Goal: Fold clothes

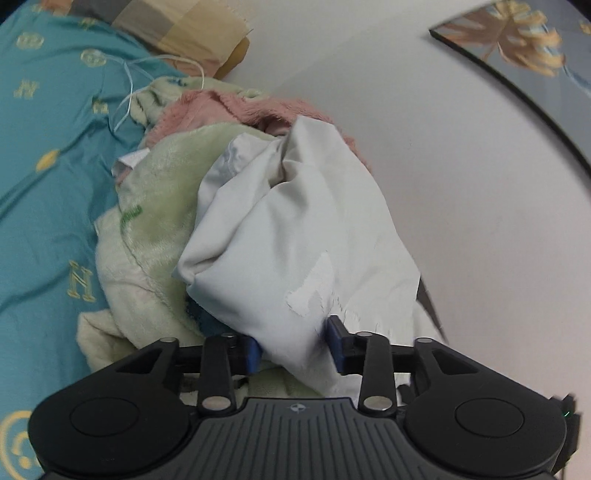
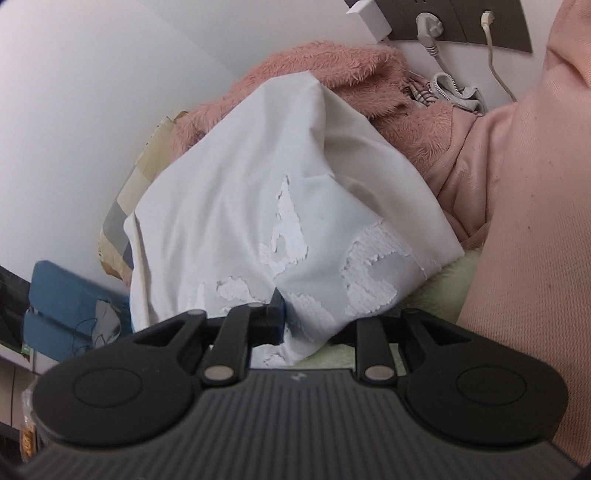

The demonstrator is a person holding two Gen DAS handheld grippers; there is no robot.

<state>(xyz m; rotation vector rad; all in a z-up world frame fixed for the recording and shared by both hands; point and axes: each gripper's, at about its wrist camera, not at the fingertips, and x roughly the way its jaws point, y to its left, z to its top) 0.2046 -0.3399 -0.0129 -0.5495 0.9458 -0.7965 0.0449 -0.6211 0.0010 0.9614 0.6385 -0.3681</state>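
A white garment [image 1: 295, 221] with a cracked white print hangs bunched in front of both cameras. In the left wrist view its lower end runs down between the blue pads [image 1: 336, 343] of my left gripper [image 1: 294, 349], which is shut on the cloth. In the right wrist view the same white garment [image 2: 240, 192] drapes over my right gripper [image 2: 314, 325]. One finger [image 2: 275, 314] shows at its left, and the cloth hides the other finger. The fabric is pinched between them. The garment's far part rests on a pile of other clothes.
Under the garment lie a pale green fleece [image 1: 159, 192] and a fluffy pink garment [image 2: 332, 70] on a teal bedsheet [image 1: 48, 147]. A checked pillow [image 1: 192, 29] and a white wall [image 1: 461, 184] are behind. A person's pink sleeve [image 2: 535, 221] fills the right, with wall sockets [image 2: 458, 18] above.
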